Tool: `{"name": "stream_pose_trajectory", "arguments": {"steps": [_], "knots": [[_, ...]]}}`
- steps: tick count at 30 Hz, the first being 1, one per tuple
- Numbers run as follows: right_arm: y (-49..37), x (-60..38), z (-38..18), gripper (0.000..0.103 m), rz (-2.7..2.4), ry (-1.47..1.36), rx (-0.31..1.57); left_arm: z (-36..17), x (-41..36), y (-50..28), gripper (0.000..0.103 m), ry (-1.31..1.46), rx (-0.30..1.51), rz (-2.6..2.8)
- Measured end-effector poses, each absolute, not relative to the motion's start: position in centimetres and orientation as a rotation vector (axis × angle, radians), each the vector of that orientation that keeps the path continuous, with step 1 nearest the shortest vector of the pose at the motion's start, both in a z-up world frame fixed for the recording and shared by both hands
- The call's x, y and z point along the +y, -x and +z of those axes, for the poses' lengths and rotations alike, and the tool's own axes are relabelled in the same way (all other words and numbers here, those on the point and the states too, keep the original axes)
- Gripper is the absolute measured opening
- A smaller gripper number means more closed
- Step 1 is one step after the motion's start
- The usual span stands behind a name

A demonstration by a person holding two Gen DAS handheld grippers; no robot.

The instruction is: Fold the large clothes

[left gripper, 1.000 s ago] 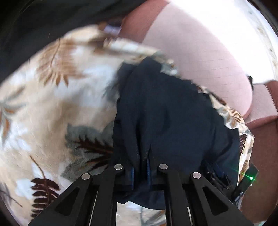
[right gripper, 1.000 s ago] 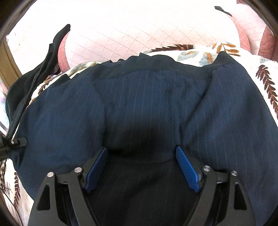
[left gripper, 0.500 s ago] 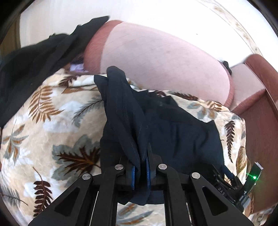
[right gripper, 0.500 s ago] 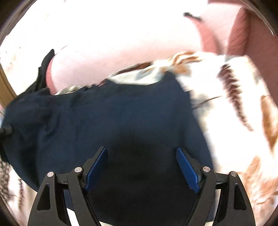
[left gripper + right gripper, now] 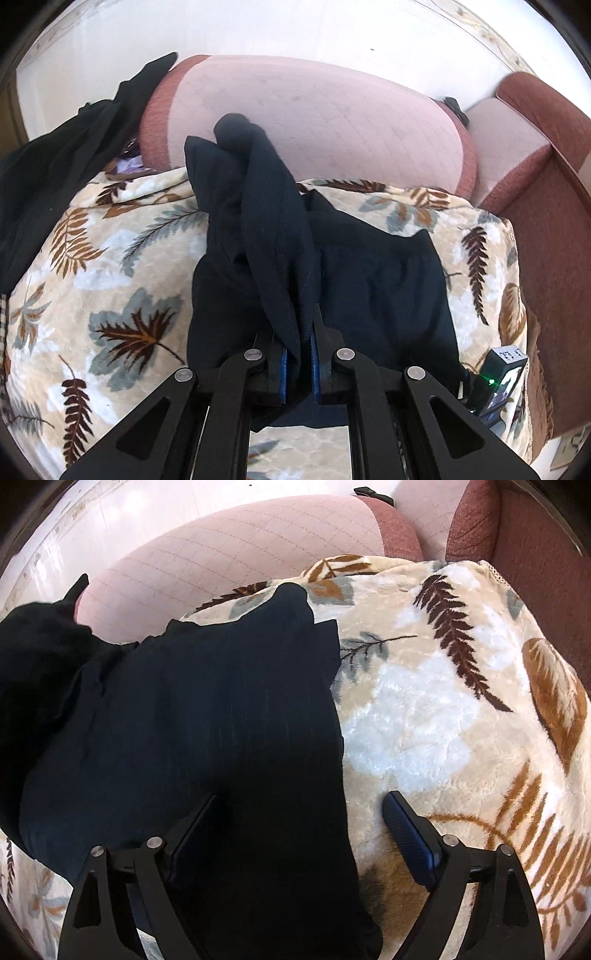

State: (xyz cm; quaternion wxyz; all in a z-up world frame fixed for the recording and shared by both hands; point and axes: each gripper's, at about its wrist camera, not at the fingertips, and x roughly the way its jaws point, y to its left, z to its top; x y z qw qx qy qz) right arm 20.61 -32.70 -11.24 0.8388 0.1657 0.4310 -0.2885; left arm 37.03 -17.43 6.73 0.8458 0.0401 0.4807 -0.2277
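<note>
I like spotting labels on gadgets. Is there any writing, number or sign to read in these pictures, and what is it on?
One white label with dark characters on the small black device beside the green light, seen from the left claw: too small and tilted to read.
Nothing readable on the dark garment, leaf-print blanket or sofa.

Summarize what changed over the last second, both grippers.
The left gripper has lifted its pinched bunch of the navy garment up off the leaf-print blanket. The right gripper has slid right, toward the garment's edge. Unchanged: left stays clamped, right stays open and empty.
</note>
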Motion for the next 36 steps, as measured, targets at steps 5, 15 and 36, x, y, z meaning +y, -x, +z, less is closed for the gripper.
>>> {"name": "stream_pose_trajectory", "arguments": {"steps": [5, 15, 36], "knots": [[-20.5, -32.8, -11.3, 0.095, -0.602, -0.344, 0.907, 6.7, -19.6, -36.1, 0.007, -0.117, 1.01, -0.505], [-20.2, -33.0, -11.3, 0.097, -0.585, -0.357, 0.888, 4.5, -24.3, -35.0, 0.006, -0.144, 1.062, -0.582], [-20.2, -32.7, -11.3, 0.1, -0.578, -0.353, 0.881, -5.1, -19.4, -42.0, 0.023, 0.18, 1.434, -0.786]]}}
